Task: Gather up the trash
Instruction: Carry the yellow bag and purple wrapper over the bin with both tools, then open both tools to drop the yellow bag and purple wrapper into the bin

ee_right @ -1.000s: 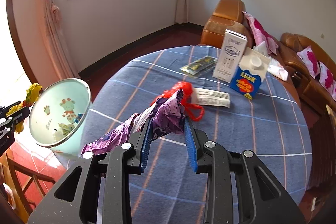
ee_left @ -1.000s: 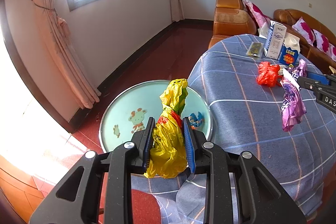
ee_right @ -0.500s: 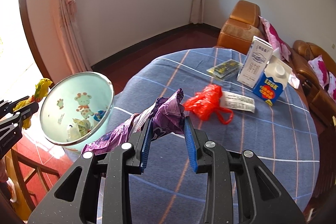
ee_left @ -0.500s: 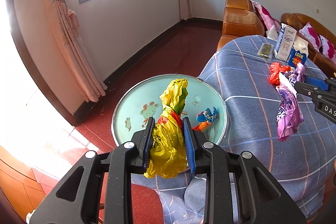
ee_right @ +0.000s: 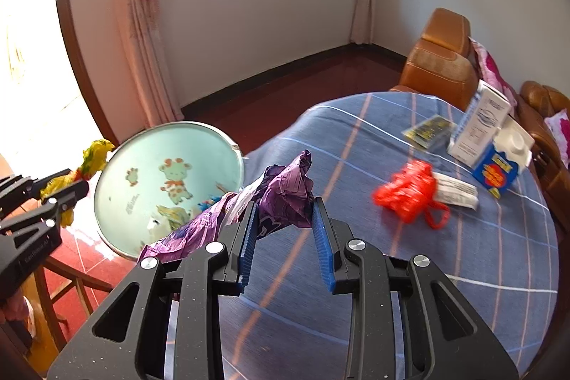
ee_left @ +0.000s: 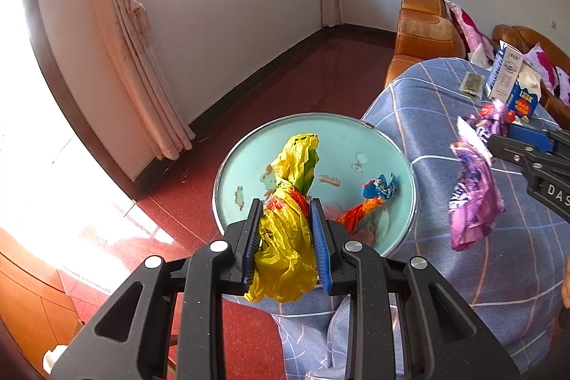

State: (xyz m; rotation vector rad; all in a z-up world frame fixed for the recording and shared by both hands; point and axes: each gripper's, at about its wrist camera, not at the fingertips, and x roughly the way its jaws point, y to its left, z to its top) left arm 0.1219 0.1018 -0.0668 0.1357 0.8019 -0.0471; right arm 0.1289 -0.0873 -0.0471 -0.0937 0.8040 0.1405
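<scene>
Crumpled yellow plastic bag (ee_left: 285, 237) sits clamped between the left gripper (ee_left: 286, 234) pads, held over the round pale-green cartoon-printed bin (ee_left: 356, 138) just ahead; blue and orange wrappers (ee_left: 374, 198) lie inside. Off to its right, the right gripper (ee_left: 534, 148) carries a purple foil wrapper (ee_left: 473, 198).

Right wrist view: the right gripper (ee_right: 285, 230) grips that purple foil wrapper (ee_right: 285, 191), its tail trailing left. Ahead-right on the blue checked tablecloth (ee_right: 392, 273) lies a red plastic bag (ee_right: 409, 191); the bin (ee_right: 160, 166) stands ahead-left.

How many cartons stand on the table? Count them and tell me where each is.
2. A white carton stands at the far right of the blue checked table, and a blue carton stands right beside it, nearer the camera. Others may be hidden behind.
</scene>
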